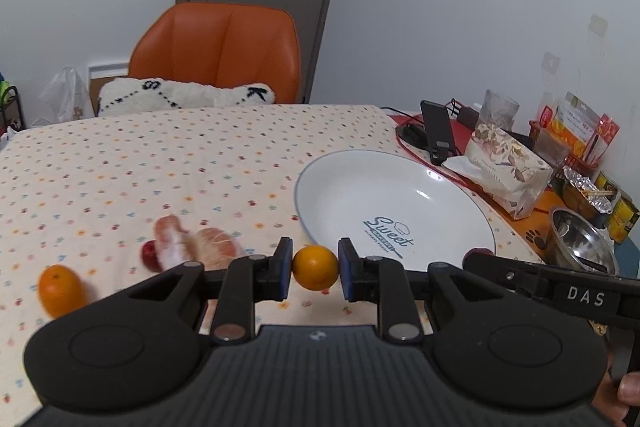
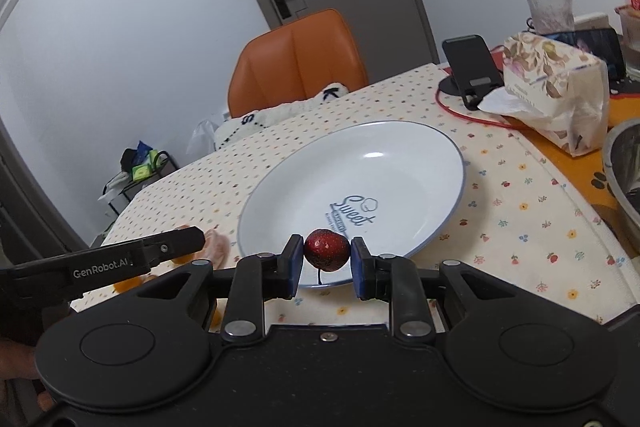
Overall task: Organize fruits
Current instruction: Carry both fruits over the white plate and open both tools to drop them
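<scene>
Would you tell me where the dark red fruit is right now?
The dark red fruit sits clamped in the right gripper, above the white plate's near rim.

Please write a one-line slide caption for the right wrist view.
Right gripper holds a red fruit over the near rim of the white plate.

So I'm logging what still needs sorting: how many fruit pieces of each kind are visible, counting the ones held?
Small oranges: 2, one in the left gripper, one on the cloth
Red cherry-like fruits: 2, one in the right gripper, one on the cloth
Peeled pinkish citrus segments: 2
Total: 6
</scene>
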{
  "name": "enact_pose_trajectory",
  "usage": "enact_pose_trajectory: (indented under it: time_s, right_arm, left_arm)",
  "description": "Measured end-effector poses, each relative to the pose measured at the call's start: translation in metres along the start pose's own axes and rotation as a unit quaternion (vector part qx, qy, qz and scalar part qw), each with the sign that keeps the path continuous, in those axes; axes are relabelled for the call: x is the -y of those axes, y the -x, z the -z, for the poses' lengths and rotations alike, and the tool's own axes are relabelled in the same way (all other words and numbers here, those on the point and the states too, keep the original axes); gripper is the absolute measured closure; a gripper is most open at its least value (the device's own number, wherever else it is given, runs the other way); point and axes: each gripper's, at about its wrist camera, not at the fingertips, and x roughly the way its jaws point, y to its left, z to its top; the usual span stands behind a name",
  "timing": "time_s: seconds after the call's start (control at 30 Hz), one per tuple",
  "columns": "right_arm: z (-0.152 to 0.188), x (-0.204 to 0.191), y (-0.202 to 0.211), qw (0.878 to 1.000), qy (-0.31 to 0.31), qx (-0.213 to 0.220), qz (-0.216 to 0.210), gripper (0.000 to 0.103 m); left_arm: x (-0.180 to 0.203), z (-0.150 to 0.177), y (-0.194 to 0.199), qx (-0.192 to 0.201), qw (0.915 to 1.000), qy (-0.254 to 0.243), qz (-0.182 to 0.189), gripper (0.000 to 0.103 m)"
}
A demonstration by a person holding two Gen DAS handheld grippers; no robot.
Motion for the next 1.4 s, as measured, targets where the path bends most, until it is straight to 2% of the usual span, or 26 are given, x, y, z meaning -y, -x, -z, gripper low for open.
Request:
enact_pose_trajectory:
  time_s: [0.57, 0.67, 0.7, 0.87, 1.03, 1.17, 1.27, 1.4]
  right_arm:
    - [-0.009, 0.009, -0.022, 1.000, -0.012, 0.005, 0.022, 0.079]
    - [-0.009, 0.009, -0.024, 0.999, -0.013, 0.006, 0.032, 0.077]
    - [-0.009, 0.009, -0.024, 0.999, -0.014, 0.006, 0.034, 0.074]
    - [-0.008, 0.007, -0.019, 0.999, -0.017, 0.017, 0.044, 0.070]
    - [-0.001, 0.000, -0.010, 0.998, -0.017, 0.028, 0.045, 0.052]
    - [0.003, -0.010, -0.002, 0.999, -0.008, 0.029, 0.042, 0.046]
    - [0.006, -0.015, 0.005, 0.999, -0.008, 0.032, 0.041, 0.037]
    - [0.009, -0.022, 0.014, 0.997, -0.002, 0.044, 0.055, 0.018]
  left_arm:
    - [0.019, -0.018, -0.046, -0.021, 0.9995, -0.017, 0.016, 0.080]
    - [0.018, -0.019, -0.045, -0.018, 0.9997, -0.014, 0.002, 0.076]
    - [0.016, -0.020, -0.044, -0.019, 0.9998, -0.010, -0.001, 0.075]
    - [0.004, -0.017, -0.032, -0.019, 0.9997, 0.001, -0.017, 0.061]
    - [-0.005, -0.015, -0.012, -0.011, 0.9996, 0.009, -0.025, 0.045]
    - [-0.012, -0.012, 0.005, -0.003, 0.9992, 0.009, -0.040, 0.027]
    - [-0.017, -0.008, 0.017, 0.002, 0.9990, 0.010, -0.045, 0.022]
    - [-0.022, -0.001, 0.030, 0.008, 0.9986, 0.005, -0.053, 0.018]
